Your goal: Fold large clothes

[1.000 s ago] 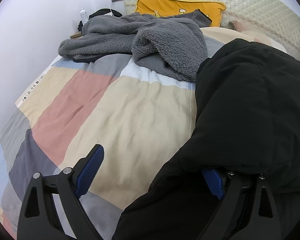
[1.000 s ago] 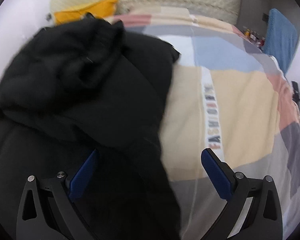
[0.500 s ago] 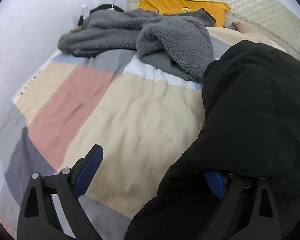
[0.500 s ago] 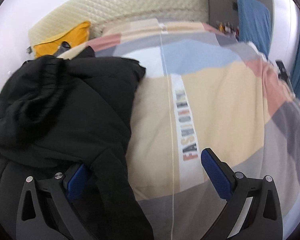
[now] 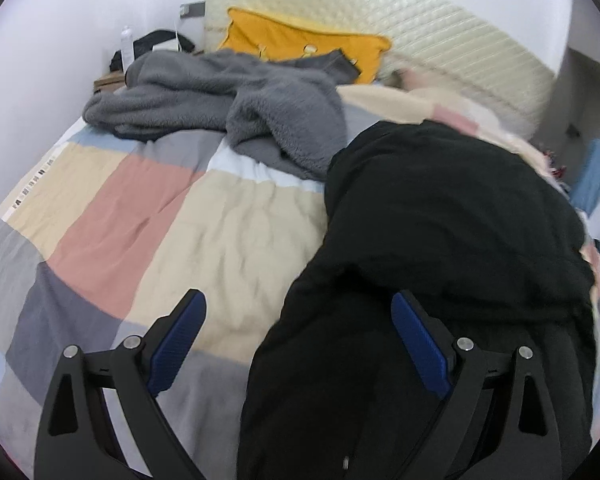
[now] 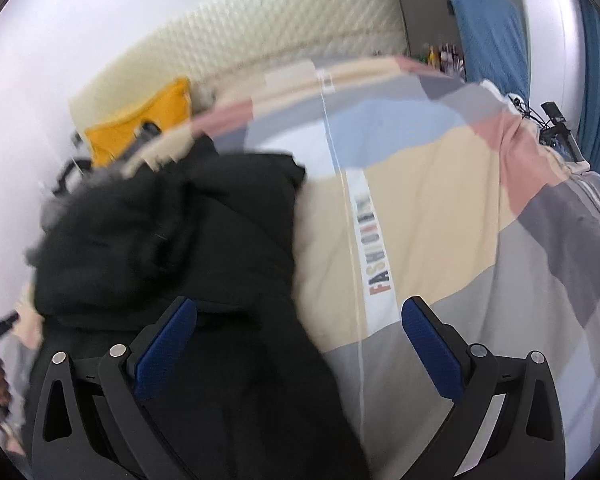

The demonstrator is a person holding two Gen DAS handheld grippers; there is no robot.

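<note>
Writing: one white strip (image 6: 374,256) on the duvet, centre of the right wrist view, reads "FASHION" in mixed colours, with further letters blurred. A second printed strip (image 5: 32,182) at the left edge of the left wrist view is too small to read.

Black padded jacket (image 5: 440,240): lies bunched on the bed, filling the right half of the left wrist view and the left half of the right wrist view (image 6: 188,248). Its hem runs to the lower edge of both frames.

Colour-block duvet (image 5: 228,240) in beige, pink, grey and pale blue: covers the bed under the jacket.

Grey fleece garment (image 5: 260,112): heaped at upper centre of the left wrist view, just beside the jacket's top edge.

Yellow cushion (image 5: 300,46): against the cream quilted headboard (image 5: 440,40), top of frame.

Left gripper (image 5: 300,324): blue-padded fingers spread apart, grasping nothing. One finger is over the duvet, the other over the jacket.

Right gripper (image 6: 300,324): fingers likewise spread, holding nothing. The left finger is over the jacket, the right over the duvet.

Change from half a second ago: in the left wrist view the right finger pad, then tucked under a jacket fold, now shows in full. In the right wrist view the left pad has likewise come clear of the cloth. Both views are more blurred.
</note>
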